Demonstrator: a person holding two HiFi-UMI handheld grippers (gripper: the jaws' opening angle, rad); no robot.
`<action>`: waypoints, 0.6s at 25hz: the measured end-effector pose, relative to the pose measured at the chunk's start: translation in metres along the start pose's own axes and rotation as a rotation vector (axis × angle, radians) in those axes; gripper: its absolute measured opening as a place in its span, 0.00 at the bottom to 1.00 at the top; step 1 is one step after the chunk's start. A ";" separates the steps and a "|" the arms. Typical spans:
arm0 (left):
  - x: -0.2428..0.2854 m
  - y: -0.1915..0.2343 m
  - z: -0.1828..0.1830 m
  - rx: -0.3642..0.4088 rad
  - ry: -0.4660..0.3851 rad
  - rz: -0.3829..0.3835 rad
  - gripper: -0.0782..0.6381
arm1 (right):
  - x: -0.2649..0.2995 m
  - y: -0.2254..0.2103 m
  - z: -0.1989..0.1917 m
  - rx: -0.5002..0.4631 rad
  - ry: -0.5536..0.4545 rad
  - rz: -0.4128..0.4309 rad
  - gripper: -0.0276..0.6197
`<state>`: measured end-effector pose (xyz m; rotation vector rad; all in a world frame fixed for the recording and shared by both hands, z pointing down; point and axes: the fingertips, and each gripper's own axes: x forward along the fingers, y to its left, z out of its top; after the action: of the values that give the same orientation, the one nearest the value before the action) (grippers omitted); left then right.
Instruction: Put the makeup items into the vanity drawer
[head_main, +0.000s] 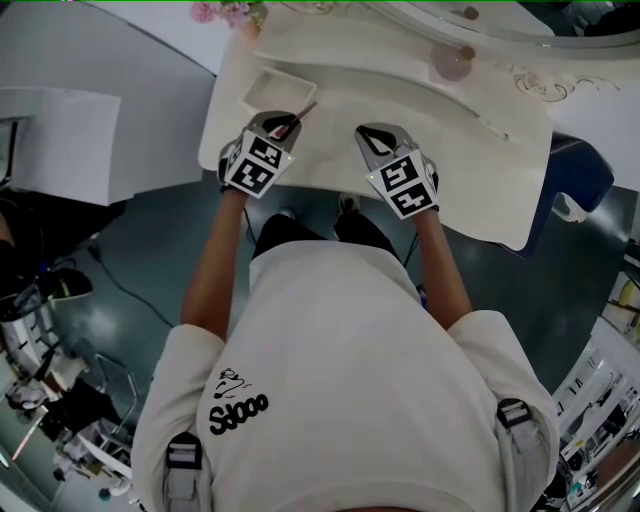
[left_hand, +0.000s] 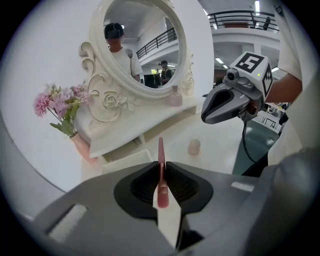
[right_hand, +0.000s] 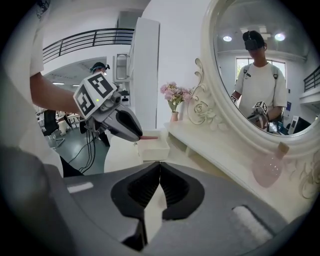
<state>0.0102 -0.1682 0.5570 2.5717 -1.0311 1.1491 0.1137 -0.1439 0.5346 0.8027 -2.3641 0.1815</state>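
One item in hand: your left gripper (head_main: 283, 127) is clamped on a slim pink stick (left_hand: 161, 150), pinched around mid-length, tip pointing away from you. Your right gripper (right_hand: 160, 166) is closed with nothing between the jaws. In the head view it hangs at 3 o'clock of the left one, over the vanity top (head_main: 400, 100), clear of it.

The drawer (head_main: 275, 88) is pulled out, at 11 o'clock of the left gripper in the head view. The stick's tip is near the drawer's near right corner. I can't tell if it's over the rim yet. The drawer floor looks bare.

My read: you're mid-carry with the stick, not placed yet. The next move calls for shifting the left gripper toward 11 o'clock until the stick is over the drawer floor, dipping the tip, then opening. It's thin and round and will likely roll, so release low, along a drawer wall.

Probably next in line:
- small pink cap-like piece (left_hand: 194, 146) on the top, at 1 o'clock of the stick in the left gripper view
- pink bottle (head_main: 452, 62) on the shelf, at 1 o'clock of the right gripper in the head view

Your right gripper needs to open before it takes either.
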 end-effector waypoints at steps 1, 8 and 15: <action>0.000 0.009 -0.001 0.002 0.006 0.007 0.20 | 0.000 -0.002 0.002 0.003 -0.001 -0.009 0.05; 0.024 0.049 -0.012 0.190 0.103 -0.106 0.20 | 0.013 -0.014 0.017 0.069 0.014 -0.114 0.05; 0.060 0.061 -0.037 0.283 0.221 -0.319 0.20 | 0.020 -0.007 0.024 0.162 0.058 -0.236 0.05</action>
<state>-0.0231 -0.2319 0.6160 2.6023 -0.4169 1.5311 0.0929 -0.1671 0.5274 1.1307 -2.1995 0.2954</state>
